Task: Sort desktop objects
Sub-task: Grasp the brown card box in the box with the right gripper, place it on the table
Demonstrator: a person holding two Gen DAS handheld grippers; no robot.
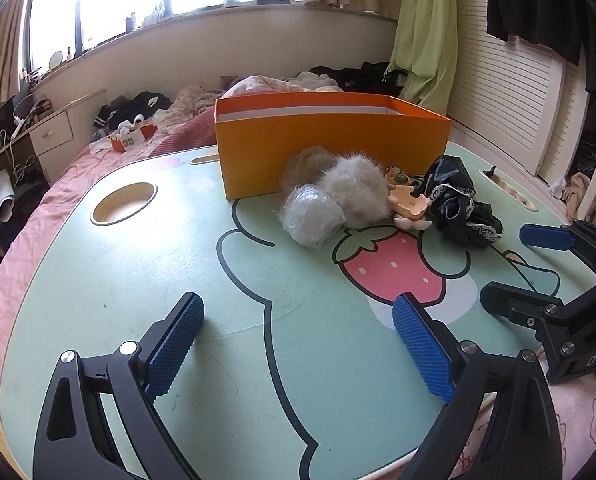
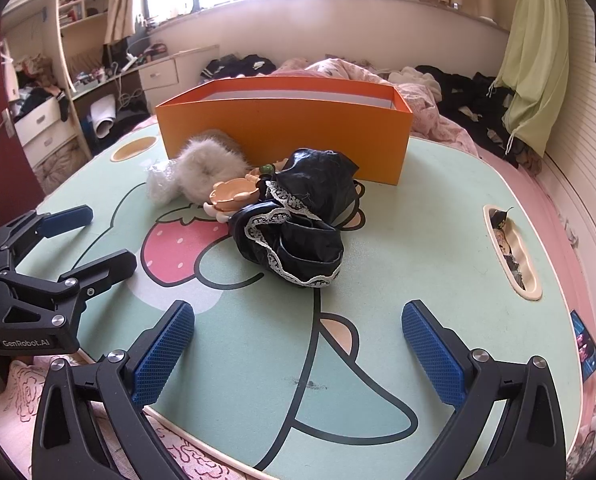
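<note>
An orange box (image 1: 330,148) (image 2: 286,136) stands open at the far side of the mint lap table (image 1: 138,272) (image 2: 418,240). In front of it lie a fluffy grey-white wig (image 1: 354,192) (image 2: 208,168), a wig in a clear bag (image 1: 312,214) (image 2: 160,186), peach doll body parts (image 1: 408,204) (image 2: 230,198) and a black lace-trimmed garment (image 1: 458,204) (image 2: 302,220). My left gripper (image 1: 298,320) (image 2: 94,236) is open and empty at the near edge. My right gripper (image 2: 298,328) (image 1: 510,264) is open and empty, near the garment.
The table has a round cup hole (image 1: 124,202) at the left and a slot (image 2: 512,252) holding small items at the right. It sits on a pink bed (image 1: 38,220) with clothes piled behind. A desk with drawers (image 2: 46,120) stands to the left.
</note>
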